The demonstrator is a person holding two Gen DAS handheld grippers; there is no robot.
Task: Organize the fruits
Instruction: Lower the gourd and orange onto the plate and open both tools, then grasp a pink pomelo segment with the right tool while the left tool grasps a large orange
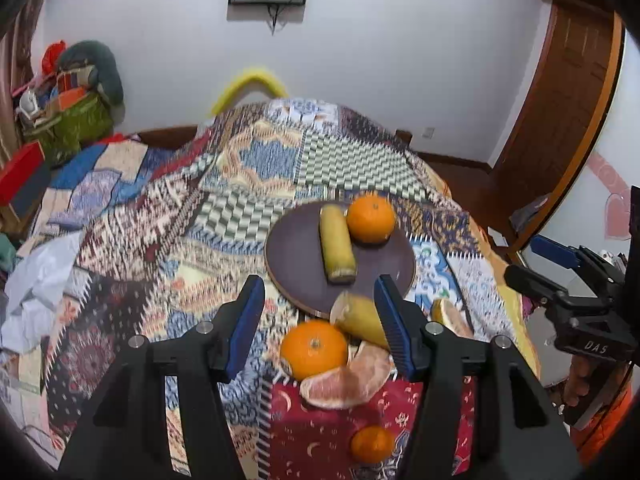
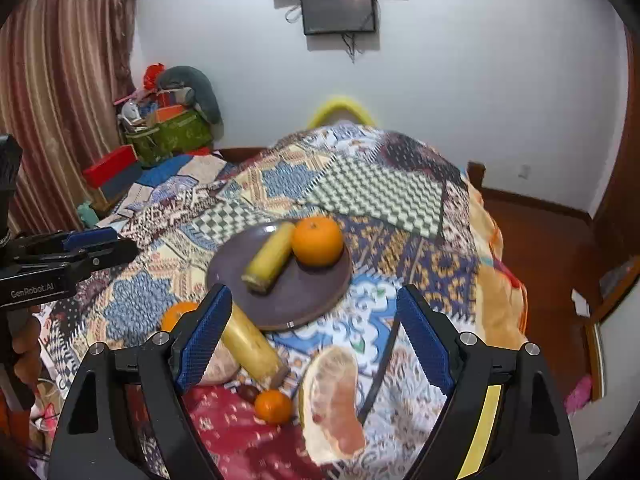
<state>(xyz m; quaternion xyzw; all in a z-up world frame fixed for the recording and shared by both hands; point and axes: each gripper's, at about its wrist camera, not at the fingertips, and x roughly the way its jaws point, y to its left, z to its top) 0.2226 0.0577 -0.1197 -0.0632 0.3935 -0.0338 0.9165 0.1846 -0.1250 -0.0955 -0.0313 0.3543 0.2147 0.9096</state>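
Observation:
A dark round plate (image 1: 296,256) (image 2: 320,288) lies on the patchwork cloth and holds a yellow banana piece (image 1: 336,244) (image 2: 270,258) and an orange (image 1: 370,218) (image 2: 317,241). Off the plate lie a second orange (image 1: 314,348) (image 2: 176,314), a second banana piece (image 1: 360,320) (image 2: 252,348), pomelo segments (image 1: 346,384) (image 2: 334,400) and a small tangerine (image 1: 372,444) (image 2: 274,406). My left gripper (image 1: 320,324) is open and empty above the loose orange. My right gripper (image 2: 312,340) is open and empty above the pomelo segment; it also shows in the left wrist view (image 1: 560,280).
A black cable (image 2: 380,368) lies beside the pomelo segment. A small dark fruit (image 2: 248,392) sits by the tangerine. Boxes and bags (image 1: 60,112) pile up at the far left. A wooden door (image 1: 560,120) stands to the right. The cloth's right edge (image 2: 500,300) drops to the floor.

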